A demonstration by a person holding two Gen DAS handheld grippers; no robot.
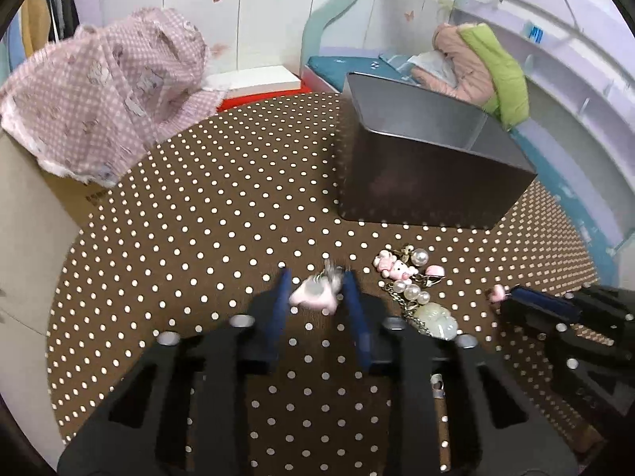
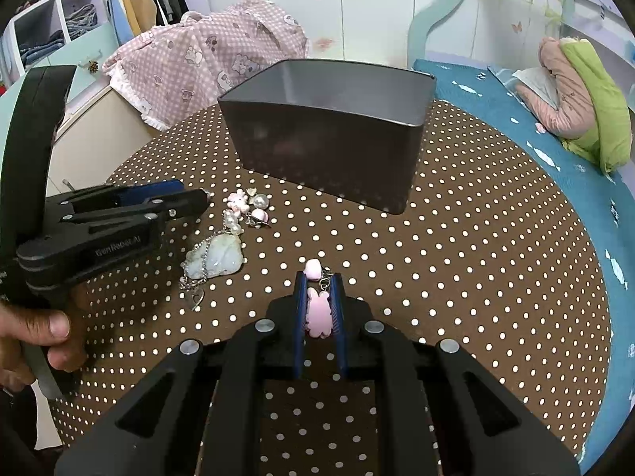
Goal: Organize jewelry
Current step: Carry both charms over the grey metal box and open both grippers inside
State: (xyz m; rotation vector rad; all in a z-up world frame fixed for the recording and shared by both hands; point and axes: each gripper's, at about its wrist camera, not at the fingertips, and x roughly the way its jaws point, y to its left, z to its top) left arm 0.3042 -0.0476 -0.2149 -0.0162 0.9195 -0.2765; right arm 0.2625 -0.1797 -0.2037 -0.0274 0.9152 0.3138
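Note:
My left gripper (image 1: 315,277) has a blurred pink charm (image 1: 315,296) between its blue fingers; the jaws stand apart around it, and whether they pinch it is unclear. My right gripper (image 2: 319,277) is shut on a pink rabbit charm (image 2: 317,313) with a small chain and a pink bead at its tip. A pile of jewelry lies on the dotted cloth: pink cat charms with pearls (image 1: 401,267), (image 2: 248,206) and a pale jade pendant on a chain (image 1: 436,319), (image 2: 216,258). A dark grey open box (image 1: 420,158), (image 2: 329,135) stands behind the pile.
The round table has a brown polka-dot cloth (image 1: 218,218), (image 2: 476,238). A pink patterned cloth (image 1: 107,91) covers something at the back left. A teal bed with a pink and green jacket (image 2: 575,95) is to the right. A white box (image 1: 254,79) sits behind the table.

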